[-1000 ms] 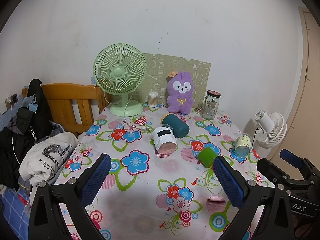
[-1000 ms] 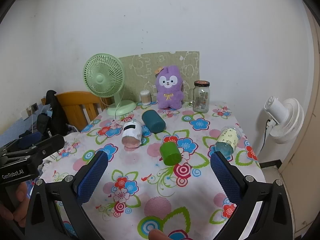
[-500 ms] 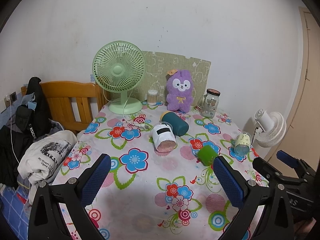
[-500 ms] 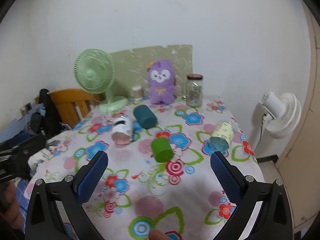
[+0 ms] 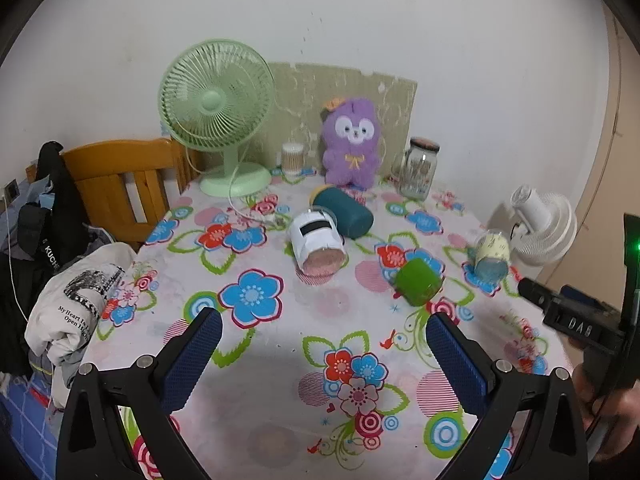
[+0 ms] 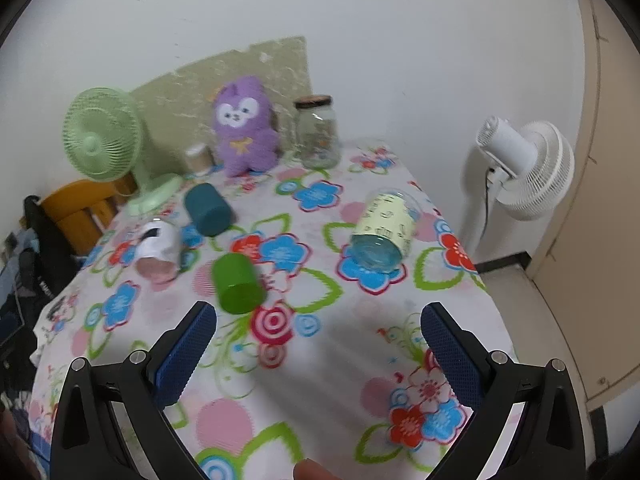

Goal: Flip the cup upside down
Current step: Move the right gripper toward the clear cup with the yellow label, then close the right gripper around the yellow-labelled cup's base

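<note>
**Approach stage: nothing gripped, four cups lying on their sides**

Your left gripper (image 5: 320,350) is spread wide and holds nothing; it hangs over the near part of the worktop (image 5: 256,376), low in the frame. Your right gripper (image 6: 318,346) is equally wide apart and empty, with only bare flowered cloth between its pads.

The task names one cup, yet four lie tipped over here, and you cannot tell from these views which is meant. In the right wrist view the green cup (image 6: 237,284) sits just left of centre, closest to the right gripper and just above its left finger. The clear cup (image 6: 382,232) with the pale label lies right of centre, mouth toward you. The white cup (image 6: 158,250) is at mid-left, the teal cup (image 6: 207,209) just above it. In the left wrist view the white cup (image 5: 318,246) and teal cup (image 5: 344,213) touch or nearly touch at centre.

By my reading you are at the reach, before any grasp. The right gripper looks aimed between the green and clear cups, so choose one now. The next move calls for centring the open jaws around that cup's body, across its round side, then closing firmly, lifting clear of the cloth and turning your wrist until the mouth faces down before you set it on the worktop.

Watch for rolling: a cup on its side may run away if one pad touches first.
</note>
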`<state>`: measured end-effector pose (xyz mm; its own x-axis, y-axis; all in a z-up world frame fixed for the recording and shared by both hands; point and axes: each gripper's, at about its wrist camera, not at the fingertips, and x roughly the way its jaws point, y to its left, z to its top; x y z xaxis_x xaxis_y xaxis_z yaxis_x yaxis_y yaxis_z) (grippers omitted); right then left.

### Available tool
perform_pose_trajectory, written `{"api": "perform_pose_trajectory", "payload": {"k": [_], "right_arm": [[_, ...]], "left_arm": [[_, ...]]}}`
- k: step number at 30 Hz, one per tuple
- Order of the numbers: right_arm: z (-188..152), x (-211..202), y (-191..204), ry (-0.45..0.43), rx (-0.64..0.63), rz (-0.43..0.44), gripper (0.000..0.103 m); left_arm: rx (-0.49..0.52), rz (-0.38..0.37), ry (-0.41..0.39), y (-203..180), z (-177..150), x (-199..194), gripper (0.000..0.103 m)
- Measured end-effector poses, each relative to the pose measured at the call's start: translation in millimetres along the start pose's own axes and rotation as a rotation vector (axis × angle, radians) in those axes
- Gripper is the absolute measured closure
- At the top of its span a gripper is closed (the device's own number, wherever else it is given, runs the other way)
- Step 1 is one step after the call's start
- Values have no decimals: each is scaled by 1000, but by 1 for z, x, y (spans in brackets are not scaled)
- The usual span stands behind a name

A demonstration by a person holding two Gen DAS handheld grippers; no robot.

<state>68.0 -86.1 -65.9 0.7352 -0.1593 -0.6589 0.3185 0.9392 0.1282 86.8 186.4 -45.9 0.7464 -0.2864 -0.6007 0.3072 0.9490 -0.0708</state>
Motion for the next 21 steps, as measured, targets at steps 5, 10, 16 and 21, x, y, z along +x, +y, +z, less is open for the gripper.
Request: {"api": "perform_pose_trajectory", "payload": {"k": [5, 10, 16, 21], "right_arm": [[11, 31, -15, 41, 24, -48, 0], [27, 73, -33, 99, 59, -97, 0], [45, 120, -57, 173, 131, -103, 15], [49, 140, -62, 203, 139, -94, 25]], "left_arm": [[33, -5, 43, -9, 6, 29, 0], [61, -19, 104, -24, 12, 62, 0], [86, -33, 127, -44, 20, 93, 0], [109, -42, 148, -61, 25, 110, 0]]}}
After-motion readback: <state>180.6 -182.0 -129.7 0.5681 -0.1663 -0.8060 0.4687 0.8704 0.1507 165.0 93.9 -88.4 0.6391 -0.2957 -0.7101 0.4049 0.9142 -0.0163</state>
